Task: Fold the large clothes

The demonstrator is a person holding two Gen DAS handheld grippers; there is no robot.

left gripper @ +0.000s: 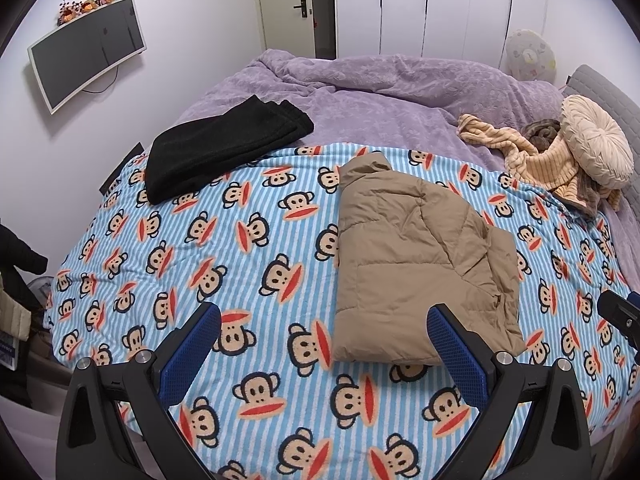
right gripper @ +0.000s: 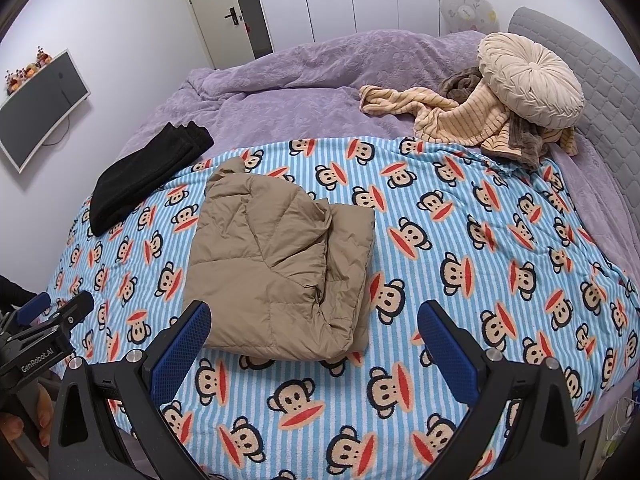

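Both grippers (left gripper: 324, 320) (right gripper: 314, 318) spread, folded jacket (left gripper: 416, 264) just ahead.

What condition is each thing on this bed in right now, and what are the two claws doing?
Tan puffer jacket: folded, lying flat.
Black garment: folded, set aside.
Striped beige clothes: crumpled heap, unfolded.
Round cushion: resting on that heap.
Door: ajar.
Left claw: open, empty.
Right claw: open, empty.

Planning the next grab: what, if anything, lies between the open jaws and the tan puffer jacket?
Nothing visible. Only bare monkey-print blanket separates the right gripper and left gripper from the tan jacket. The black folded garment lies off to the far left.
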